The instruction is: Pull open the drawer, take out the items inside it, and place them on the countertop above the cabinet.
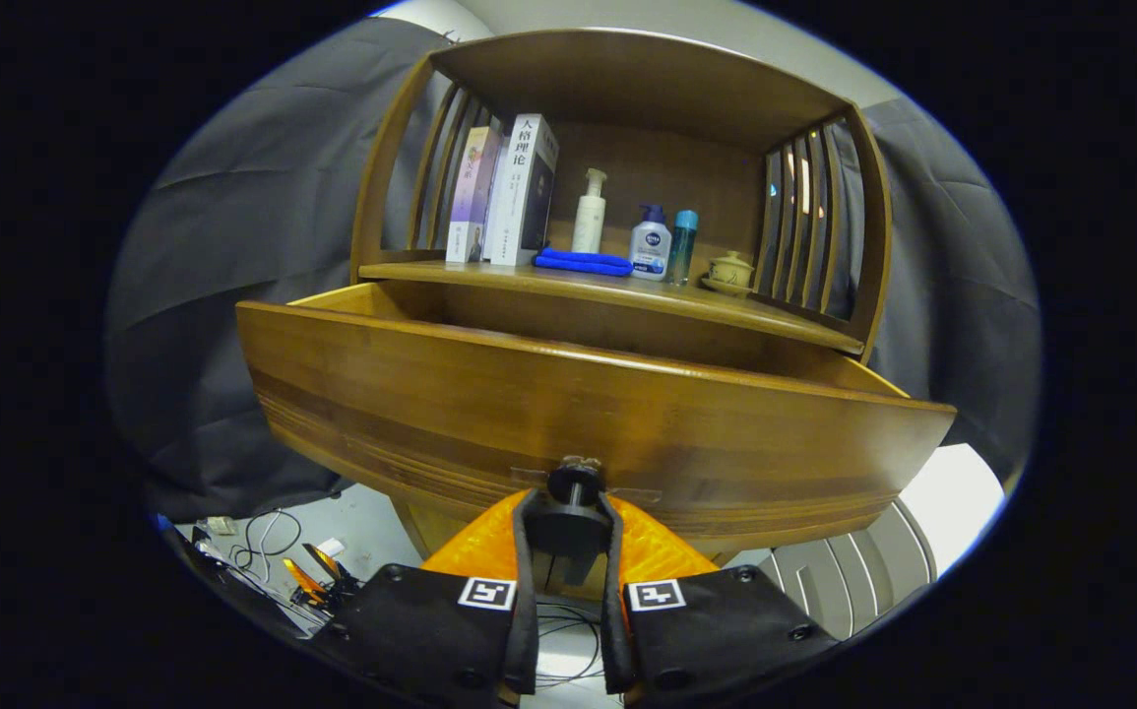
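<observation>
Wooden drawer (568, 414): pulled partly out beneath the countertop (617, 288), just ahead of the fingers; probably heavy, stiff; take by its knob (575, 480). Gripper (568, 537): fingers pinching that knob at 12 o'clock. On the countertop, left to right: books (504, 192) with Chinese titles, blue cloth (583, 262), pump bottle (588, 212), Nivea-labelled bottle (651, 244), teal bottle (683, 246), lidded cup (729, 271). Drawer contents hidden.

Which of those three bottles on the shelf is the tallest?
The cream pump bottle, standing nearest the books. The white bottle and teal bottle beside it are shorter.
</observation>
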Motion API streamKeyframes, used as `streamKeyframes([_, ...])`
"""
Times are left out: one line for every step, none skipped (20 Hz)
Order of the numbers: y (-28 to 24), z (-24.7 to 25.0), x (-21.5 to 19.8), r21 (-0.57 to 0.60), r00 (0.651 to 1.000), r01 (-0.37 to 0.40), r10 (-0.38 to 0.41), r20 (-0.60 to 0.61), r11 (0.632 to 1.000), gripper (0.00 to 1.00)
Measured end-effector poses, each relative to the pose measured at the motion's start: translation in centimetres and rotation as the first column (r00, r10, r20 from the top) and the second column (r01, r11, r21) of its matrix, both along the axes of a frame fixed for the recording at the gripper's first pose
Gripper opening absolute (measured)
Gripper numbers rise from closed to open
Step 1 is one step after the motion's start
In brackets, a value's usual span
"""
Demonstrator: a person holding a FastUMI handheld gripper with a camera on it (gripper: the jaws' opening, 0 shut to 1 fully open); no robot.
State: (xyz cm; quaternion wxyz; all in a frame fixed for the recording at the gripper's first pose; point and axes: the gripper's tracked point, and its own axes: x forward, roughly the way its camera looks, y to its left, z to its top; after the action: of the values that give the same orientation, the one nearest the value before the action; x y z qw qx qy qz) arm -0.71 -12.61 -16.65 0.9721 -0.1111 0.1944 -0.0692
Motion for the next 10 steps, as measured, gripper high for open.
streamKeyframes([0.0,-0.3,-0.4,0.0,1.0,-0.003,0.003,-0.014,1.0,0.28])
streamKeyframes([0.1,-0.1,-0.8,-0.003,1.0,-0.008,0.008,-0.017,1.0,0.28])
streamKeyframes([0.2,-0.4,-1.1,-0.007,1.0,-0.013,0.013,-0.027,1.0,0.28])
streamKeyframes([0.3,-0.2,-1.5,-0.013,1.0,-0.018,0.018,-0.023,1.0,0.28])
streamKeyframes([0.4,-0.4,-2.0,-0.025,0.999,-0.023,0.023,-0.028,0.999,0.28])
streamKeyframes([0.6,-0.4,-2.3,-0.037,0.999,-0.032,0.031,-0.023,0.999,0.27])
streamKeyframes([0.7,-0.4,-2.6,-0.048,0.999,-0.04,0.038,-0.026,0.998,0.28])
streamKeyframes([0.9,-0.5,-3.2,-0.054,0.999,-0.046,0.045,-0.021,0.997,0.28])
streamKeyframes([1.1,-0.5,-3.6,-0.054,0.999,-0.049,0.047,-0.023,0.997,0.28])
streamKeyframes([1.4,-0.6,-4.1,-0.054,0.998,-0.052,0.05,-0.023,0.997,0.28])
